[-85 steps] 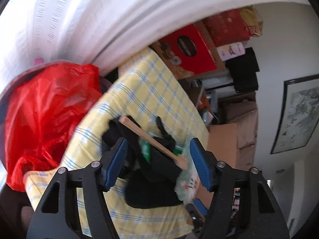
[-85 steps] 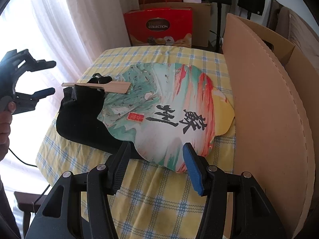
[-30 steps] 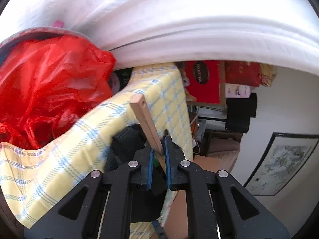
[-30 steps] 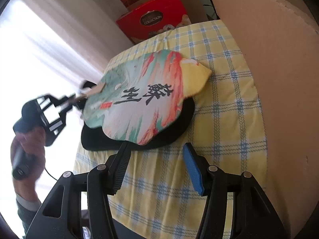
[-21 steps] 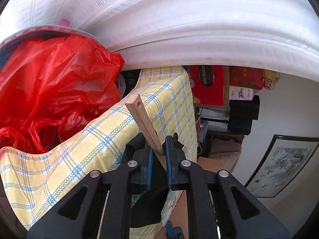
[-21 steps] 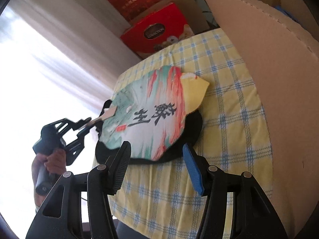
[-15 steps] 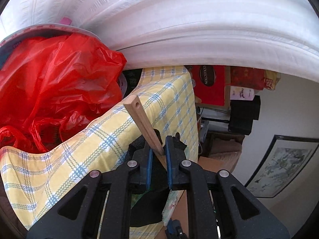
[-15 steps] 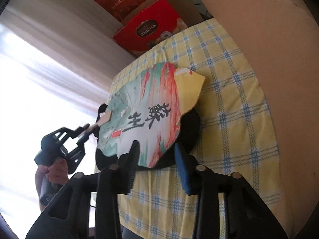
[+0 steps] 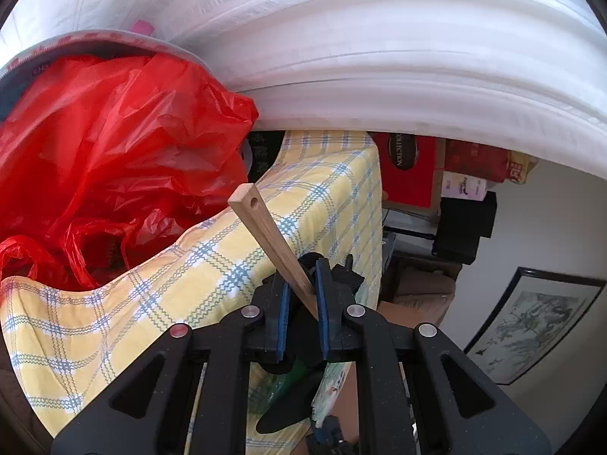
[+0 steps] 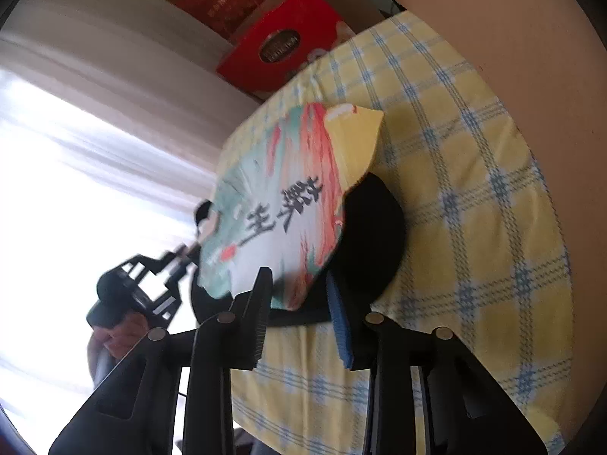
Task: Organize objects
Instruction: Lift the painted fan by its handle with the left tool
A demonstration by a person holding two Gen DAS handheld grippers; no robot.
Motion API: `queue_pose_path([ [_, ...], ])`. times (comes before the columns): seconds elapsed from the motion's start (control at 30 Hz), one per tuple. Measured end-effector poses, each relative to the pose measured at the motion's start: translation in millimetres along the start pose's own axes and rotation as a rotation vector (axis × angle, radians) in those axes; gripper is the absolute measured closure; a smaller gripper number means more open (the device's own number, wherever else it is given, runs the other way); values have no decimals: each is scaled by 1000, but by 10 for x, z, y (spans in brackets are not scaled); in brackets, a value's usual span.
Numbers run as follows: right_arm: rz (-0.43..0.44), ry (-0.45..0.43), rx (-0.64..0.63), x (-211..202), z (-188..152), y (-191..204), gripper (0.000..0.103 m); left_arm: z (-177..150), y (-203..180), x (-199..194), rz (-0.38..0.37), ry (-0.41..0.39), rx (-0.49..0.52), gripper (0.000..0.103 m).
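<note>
The fan (image 10: 280,208) looks light and thin — best held by its stiff wooden handle (image 9: 273,242). The left gripper (image 9: 301,303) pinches that handle; the right gripper (image 10: 299,303) has been closing its fingers around the fan's edge, not yet touching.

A lived-in home, checked cloth (image 9: 212,265) over the tabletop, sheer curtains (image 9: 379,57) beyond the tongs, framed painting (image 9: 531,326) (right), stacked gift boxes (image 10: 280,41).
</note>
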State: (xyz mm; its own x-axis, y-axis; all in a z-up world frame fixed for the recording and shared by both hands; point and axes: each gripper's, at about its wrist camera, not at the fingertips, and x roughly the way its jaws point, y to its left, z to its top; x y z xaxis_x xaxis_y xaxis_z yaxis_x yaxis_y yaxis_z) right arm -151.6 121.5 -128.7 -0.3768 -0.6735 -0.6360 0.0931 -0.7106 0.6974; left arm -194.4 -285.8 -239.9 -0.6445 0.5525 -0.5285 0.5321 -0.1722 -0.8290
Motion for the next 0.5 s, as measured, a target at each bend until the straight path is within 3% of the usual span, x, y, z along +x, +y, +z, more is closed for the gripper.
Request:
queue_pose_path([
  [0.3,-9,-80,-99,-144,110,251,83,-49,-174,-65,15,-24,103,90],
  [0.5,19,-147,-166,-448,197,452,83,-123,-421,-166,-52,0,170,90],
])
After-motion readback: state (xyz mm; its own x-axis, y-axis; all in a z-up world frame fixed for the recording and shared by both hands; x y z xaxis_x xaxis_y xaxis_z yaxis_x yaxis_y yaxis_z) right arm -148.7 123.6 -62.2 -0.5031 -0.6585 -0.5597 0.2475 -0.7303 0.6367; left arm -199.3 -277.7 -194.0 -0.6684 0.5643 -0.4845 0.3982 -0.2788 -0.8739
